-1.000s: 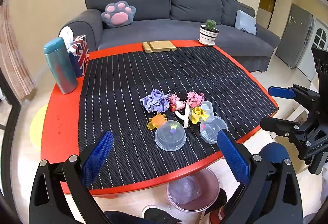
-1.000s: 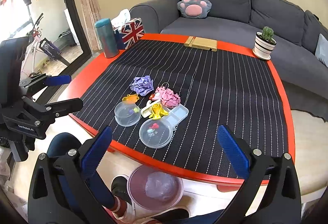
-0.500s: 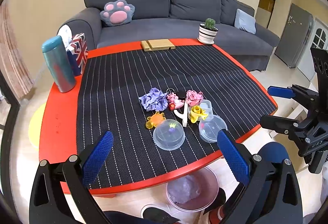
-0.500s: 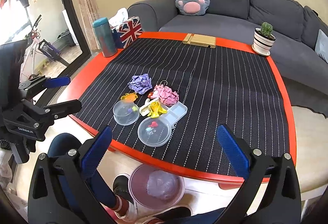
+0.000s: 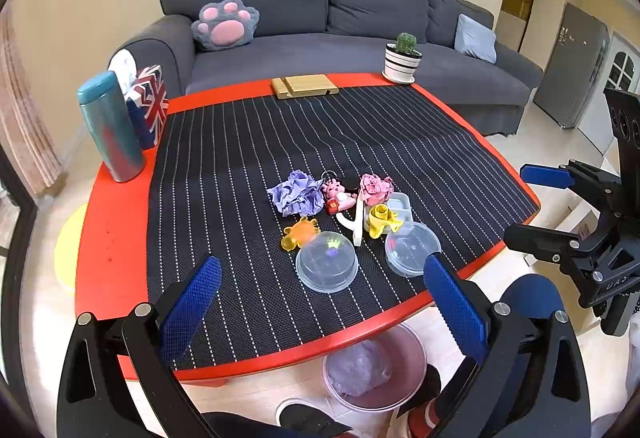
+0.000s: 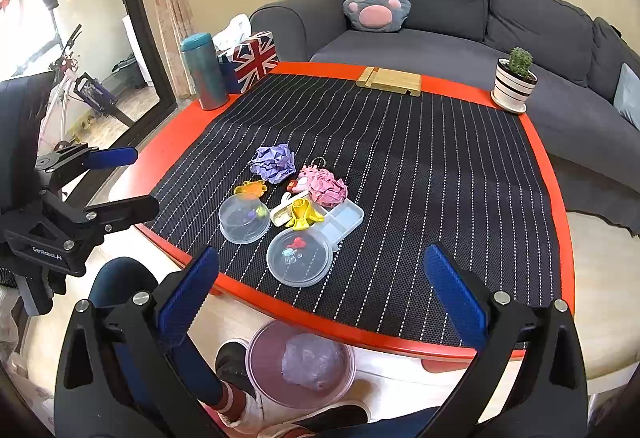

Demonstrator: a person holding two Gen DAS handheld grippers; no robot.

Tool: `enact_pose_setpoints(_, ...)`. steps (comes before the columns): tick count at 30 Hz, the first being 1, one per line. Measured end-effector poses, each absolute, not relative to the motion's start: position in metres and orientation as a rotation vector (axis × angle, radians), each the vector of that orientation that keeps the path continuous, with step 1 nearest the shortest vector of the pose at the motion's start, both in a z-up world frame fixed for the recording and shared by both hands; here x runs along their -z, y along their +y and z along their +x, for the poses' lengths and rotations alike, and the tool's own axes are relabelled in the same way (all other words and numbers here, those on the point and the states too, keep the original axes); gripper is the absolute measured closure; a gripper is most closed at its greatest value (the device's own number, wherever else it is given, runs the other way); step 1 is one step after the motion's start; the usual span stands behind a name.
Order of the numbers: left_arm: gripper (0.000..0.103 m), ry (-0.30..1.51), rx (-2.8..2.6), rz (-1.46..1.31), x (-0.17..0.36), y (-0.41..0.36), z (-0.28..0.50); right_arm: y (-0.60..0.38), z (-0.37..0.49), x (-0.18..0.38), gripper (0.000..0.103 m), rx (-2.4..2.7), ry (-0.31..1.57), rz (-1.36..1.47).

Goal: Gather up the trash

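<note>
Fingers of both grippers, left (image 5: pixel 322 302) and right (image 6: pixel 318 298), spread wide and empty, held off the near edge of the bench (image 5: pixel 108 205). Bin (image 6: pixel 300 370) on the floor just under that edge. Purple wad (image 5: pixel 297 193) and pink wad (image 5: pixel 376 187) near mid-mat (image 5: pixel 248 157), crowded among toys (image 5: pixel 340 195) and two clear lids (image 5: pixel 326 266). Far half of mat bare. Cup (image 5: pixel 110 125) and tissue box (image 5: pixel 150 105) at left rim; cactus (image 5: pixel 402 57) and wooden block (image 5: pixel 304 85) at far rim. Sofa (image 5: pixel 320 17) behind.
</note>
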State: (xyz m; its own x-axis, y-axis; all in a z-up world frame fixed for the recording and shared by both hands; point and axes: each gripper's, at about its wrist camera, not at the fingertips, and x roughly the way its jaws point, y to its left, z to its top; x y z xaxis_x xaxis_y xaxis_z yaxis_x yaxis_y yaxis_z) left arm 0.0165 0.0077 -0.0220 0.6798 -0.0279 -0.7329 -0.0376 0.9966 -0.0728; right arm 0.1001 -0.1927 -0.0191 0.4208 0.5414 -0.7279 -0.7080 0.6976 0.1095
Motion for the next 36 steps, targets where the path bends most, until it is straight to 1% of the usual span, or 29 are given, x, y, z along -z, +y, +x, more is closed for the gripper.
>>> enact_pose_setpoints(9, 0.006, 0.828, -0.006, -0.082, 0.023, 0.009, 0.016, -0.190, 0.101, 0.021, 0.003, -0.795, 0.825, -0.231)
enact_pose_setpoints(17, 0.006, 0.830, -0.006, -0.087, 0.025, 0.013, 0.016, -0.176, 0.116, 0.034, 0.003, -0.819, 0.879, -0.262)
enact_pose_setpoints(28, 0.006, 0.843, -0.017, -0.100, 0.029, 0.018, 0.014, -0.131, 0.131, 0.075, 0.003, -0.859, 1.005, -0.410)
enact_pose_setpoints(36, 0.006, 0.858, -0.023, -0.114, 0.034, 0.024, 0.012, -0.116, 0.140, 0.104, 0.003, -0.865, 1.089, -0.454)
